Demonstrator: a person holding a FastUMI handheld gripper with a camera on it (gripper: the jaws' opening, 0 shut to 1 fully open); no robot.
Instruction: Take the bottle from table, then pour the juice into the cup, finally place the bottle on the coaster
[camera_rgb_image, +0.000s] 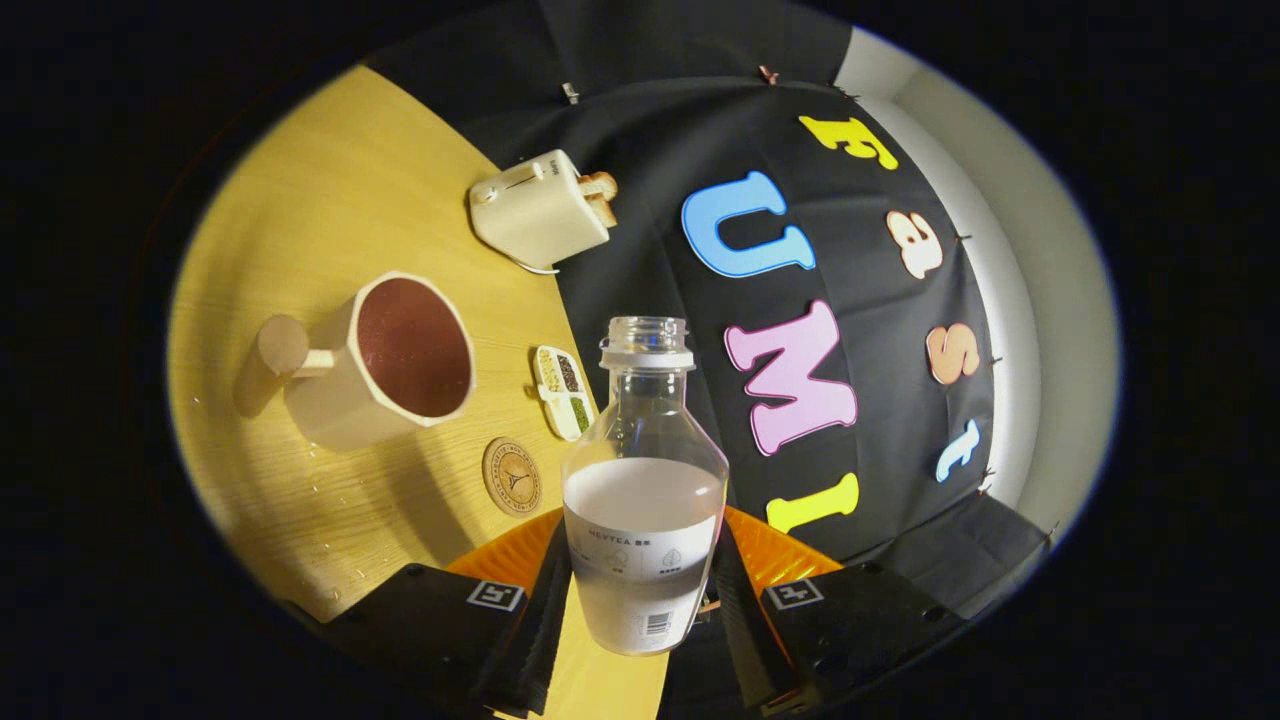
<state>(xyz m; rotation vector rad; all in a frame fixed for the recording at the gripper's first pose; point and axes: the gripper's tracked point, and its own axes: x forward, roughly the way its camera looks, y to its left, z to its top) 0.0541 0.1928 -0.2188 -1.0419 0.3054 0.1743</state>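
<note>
Firmly, fingers (640, 610) around bottle (645, 480)

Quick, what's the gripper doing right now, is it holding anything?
Gripper: shut on the bottle, both fingers pressing its lower body; the bottle is uncapped and tipped relative to the table.

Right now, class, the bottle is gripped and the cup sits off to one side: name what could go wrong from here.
1. The bottle has no cap; the tool holds it low, so a careless tilt may spill liquid before reaching the cup.
2. Droplets already lie on the table by the cup, so pouring may splash more.
3. The coaster is small and close to the cup; the bottle may land off it.
</note>
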